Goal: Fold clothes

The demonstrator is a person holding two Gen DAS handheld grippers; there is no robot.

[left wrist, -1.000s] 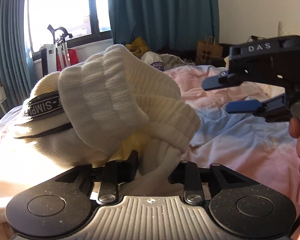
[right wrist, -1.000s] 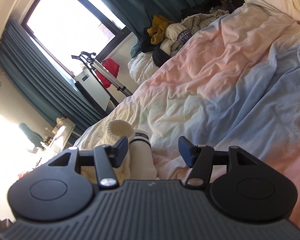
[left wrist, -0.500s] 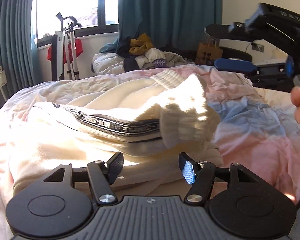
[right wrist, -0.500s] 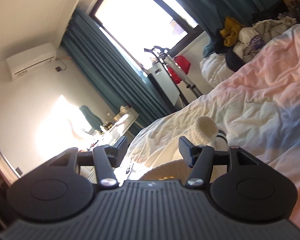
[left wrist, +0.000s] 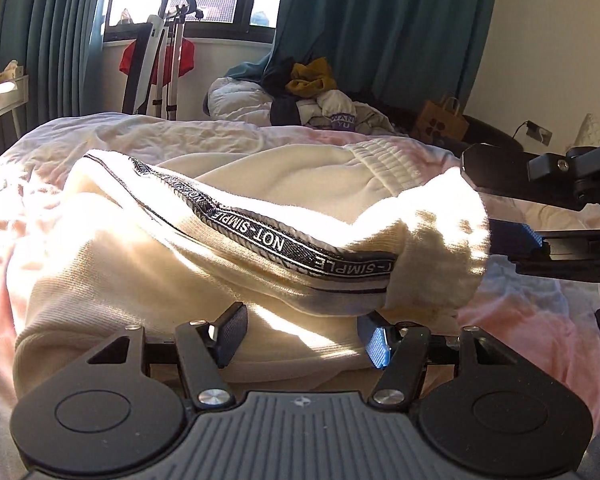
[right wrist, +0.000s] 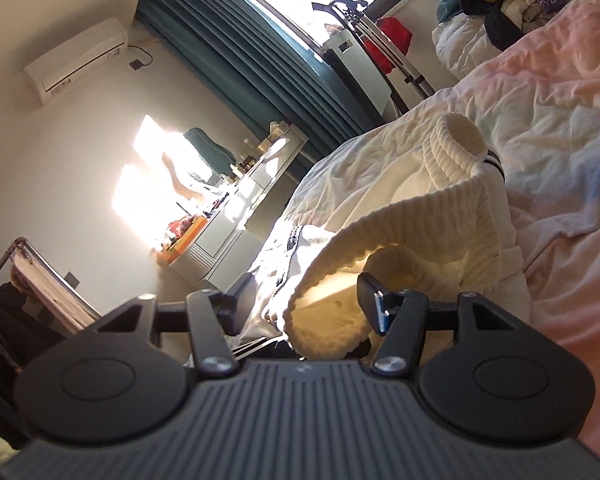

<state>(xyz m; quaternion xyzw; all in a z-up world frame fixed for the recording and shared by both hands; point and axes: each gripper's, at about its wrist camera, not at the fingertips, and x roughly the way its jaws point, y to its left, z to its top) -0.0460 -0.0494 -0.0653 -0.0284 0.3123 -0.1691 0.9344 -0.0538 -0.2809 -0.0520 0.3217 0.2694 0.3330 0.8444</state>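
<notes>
On the bed (left wrist: 520,332), cream trousers (left wrist: 148,264), far end hidden; both grippers' jaws parted, empty.

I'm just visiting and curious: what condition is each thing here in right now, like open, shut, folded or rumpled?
Cream sweatshirt with black lettered tape: lying loosely folded on the bed, cuff raised.
Left gripper: open, holding nothing.
Right gripper: open, ribbed hem between its fingers, not pinched.
Pink and blue bed sheet: wrinkled.
Teal curtains: drawn apart.
Clothes pile: unfolded heap.
</notes>
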